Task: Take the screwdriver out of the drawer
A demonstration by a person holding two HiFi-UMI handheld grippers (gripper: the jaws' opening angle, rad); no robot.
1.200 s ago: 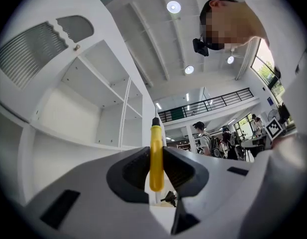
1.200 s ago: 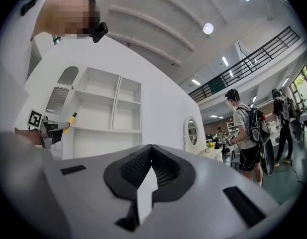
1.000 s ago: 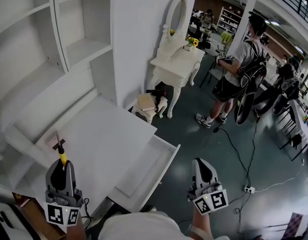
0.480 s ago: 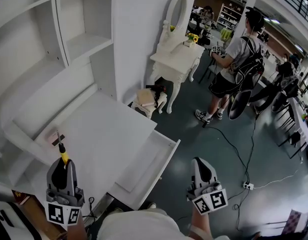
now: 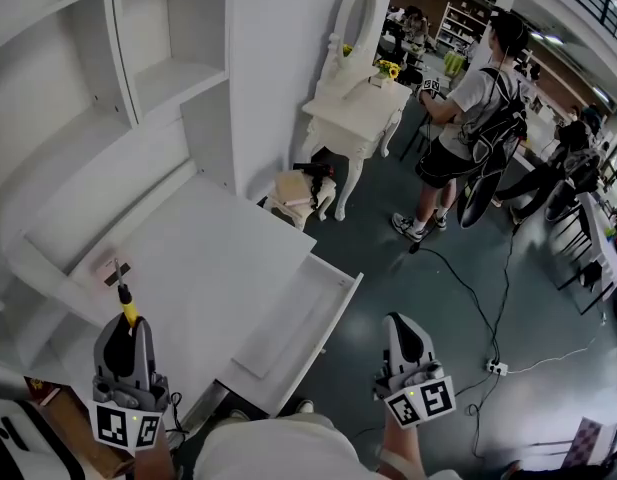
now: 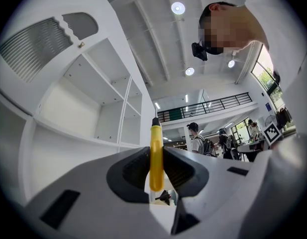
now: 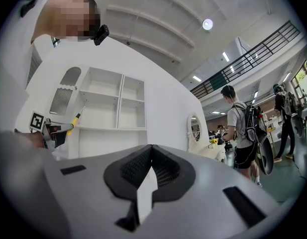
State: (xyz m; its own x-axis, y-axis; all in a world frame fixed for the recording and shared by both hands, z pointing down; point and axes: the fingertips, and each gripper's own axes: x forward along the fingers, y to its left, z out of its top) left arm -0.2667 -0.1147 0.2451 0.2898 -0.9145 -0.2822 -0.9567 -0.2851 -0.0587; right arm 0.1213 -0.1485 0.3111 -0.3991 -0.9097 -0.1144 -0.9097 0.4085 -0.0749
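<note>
little has changed over the last second. the left tongs [image 5: 127,330] hold the same pose as in the earlier head views, low at the left of the frame over the white flat counter [image 5: 213,268]. they are clamped narrow on the yellow plastic-handled screwdriver with a thin metal shaft [image 5: 127,309]. the left gripper view shows both ribbed pads pressed against the handle [image 6: 155,156], with the black collar and shaft rising clear above them. the right tongs [image 5: 400,325] have not stirred either. they hang out past the counter's edge over the dark floor, their tips closed together with nothing between them [image 7: 151,147].

what has shifted is only background: the person with the black backpack [image 5: 478,108] has stepped a little further along by the white dressing table, and the head view has drifted slightly.

the white shallow drawer [image 5: 298,333] stands pulled out below the counter's front edge, and the part of it that shows looks bare. the screwdriver sits well apart from it, up at counter height. i judge the removal itself done, with the grip steady. what may remain is setting the tool down or shutting the drawer, though the task sentence asks for neither.
</note>
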